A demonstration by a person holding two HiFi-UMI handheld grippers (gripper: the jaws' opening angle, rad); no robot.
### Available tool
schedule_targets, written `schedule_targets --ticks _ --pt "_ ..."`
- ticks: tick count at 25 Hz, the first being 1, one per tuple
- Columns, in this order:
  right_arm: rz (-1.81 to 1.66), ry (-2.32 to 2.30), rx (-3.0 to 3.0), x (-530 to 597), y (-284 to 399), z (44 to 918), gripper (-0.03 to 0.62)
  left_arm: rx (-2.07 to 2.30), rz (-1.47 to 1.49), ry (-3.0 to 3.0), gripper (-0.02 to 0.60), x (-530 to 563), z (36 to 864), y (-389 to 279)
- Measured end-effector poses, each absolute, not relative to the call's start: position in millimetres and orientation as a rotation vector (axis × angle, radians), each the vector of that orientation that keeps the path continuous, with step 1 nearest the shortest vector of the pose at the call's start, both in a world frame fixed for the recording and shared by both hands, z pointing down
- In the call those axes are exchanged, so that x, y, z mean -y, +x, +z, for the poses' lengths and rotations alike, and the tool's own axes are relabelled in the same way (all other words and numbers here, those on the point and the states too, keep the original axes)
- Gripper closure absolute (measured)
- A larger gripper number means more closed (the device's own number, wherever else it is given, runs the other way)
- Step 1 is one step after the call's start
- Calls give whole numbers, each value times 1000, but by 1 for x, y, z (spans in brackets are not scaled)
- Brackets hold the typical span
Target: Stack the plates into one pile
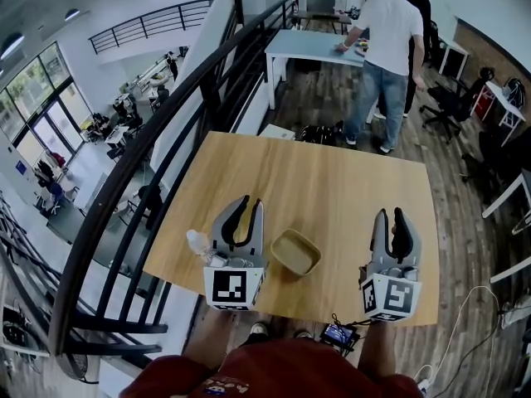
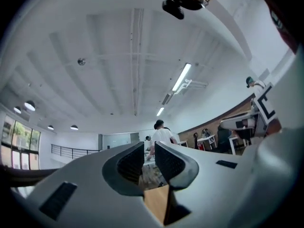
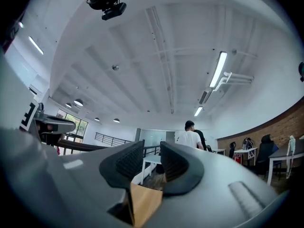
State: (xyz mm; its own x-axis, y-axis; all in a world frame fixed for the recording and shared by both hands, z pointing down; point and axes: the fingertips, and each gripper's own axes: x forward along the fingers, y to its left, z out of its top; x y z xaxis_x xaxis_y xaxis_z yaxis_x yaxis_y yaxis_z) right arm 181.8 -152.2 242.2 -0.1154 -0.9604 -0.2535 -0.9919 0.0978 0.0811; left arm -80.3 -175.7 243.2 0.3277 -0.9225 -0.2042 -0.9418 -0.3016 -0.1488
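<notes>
2 grippers held over the wooden table [image 1: 332,181], both tipped slightly upward. Left gripper [image 1: 247,210] above the table's near-left part, jaws a narrow gap apart, nothing between them. Right gripper [image 1: 390,218] above the table's near-right part, jaws likewise slightly parted and empty. Tan plate [image 1: 296,251] flat on the table close to its near edge, between both grippers, touched by neither; whether 1 or several stacked, unclear. Beyond the table's far edge, person in a white shirt [image 1: 386,40].

Counter [image 1: 332,172] tally
One tan plate [image 1: 296,251], one small clear item [image 1: 197,240], two grippers (left gripper [image 1: 252,202], right gripper [image 1: 390,214]), two people [image 1: 386,40] behind.
</notes>
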Motion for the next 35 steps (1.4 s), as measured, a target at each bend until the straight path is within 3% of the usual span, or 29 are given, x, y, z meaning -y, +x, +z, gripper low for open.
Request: schedule_targets --ticks 10,14,35 --pt "319 -1955 -2265 155 167 248 472 -1696 185 -2355 524 173 226 -87" --pt "308 -1950 -2242 152 165 247 583 -1700 212 -2367 560 172 227 -89" --pt "304 -1951 -2263 148 151 245 584 -1654 193 -2420 577 167 230 -85"
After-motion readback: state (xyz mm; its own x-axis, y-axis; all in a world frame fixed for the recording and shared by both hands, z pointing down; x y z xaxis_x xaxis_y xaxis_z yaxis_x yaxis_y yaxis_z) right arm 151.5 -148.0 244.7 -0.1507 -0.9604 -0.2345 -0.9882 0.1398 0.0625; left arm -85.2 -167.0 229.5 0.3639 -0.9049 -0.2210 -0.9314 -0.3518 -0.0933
